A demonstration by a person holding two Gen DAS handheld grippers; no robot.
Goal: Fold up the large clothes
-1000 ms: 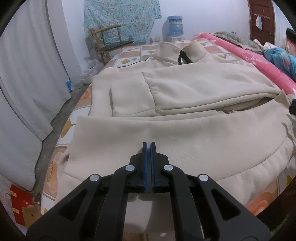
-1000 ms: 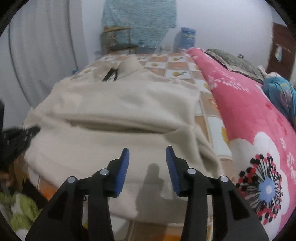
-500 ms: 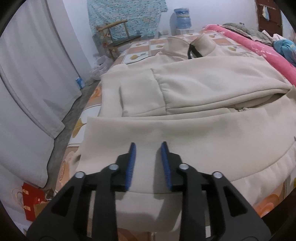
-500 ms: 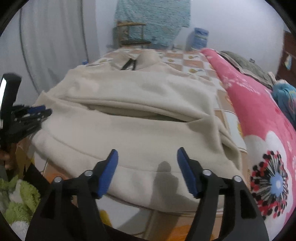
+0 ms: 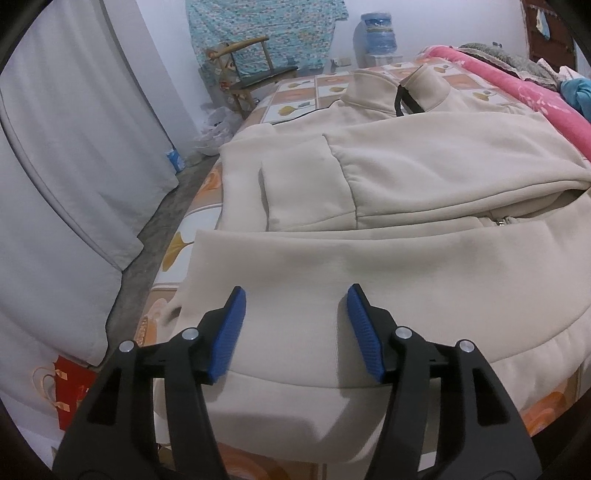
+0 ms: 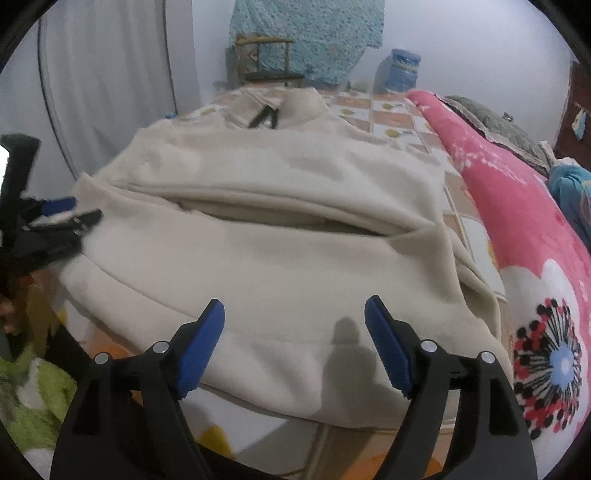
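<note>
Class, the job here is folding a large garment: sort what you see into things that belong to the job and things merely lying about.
Belongs to the job:
cream jacket
left tongs, open over its hem
right tongs, open over its hem
bed sheet it lies on

Just lying about:
pink blanket
water bottle
wooden chair
red bag
</note>
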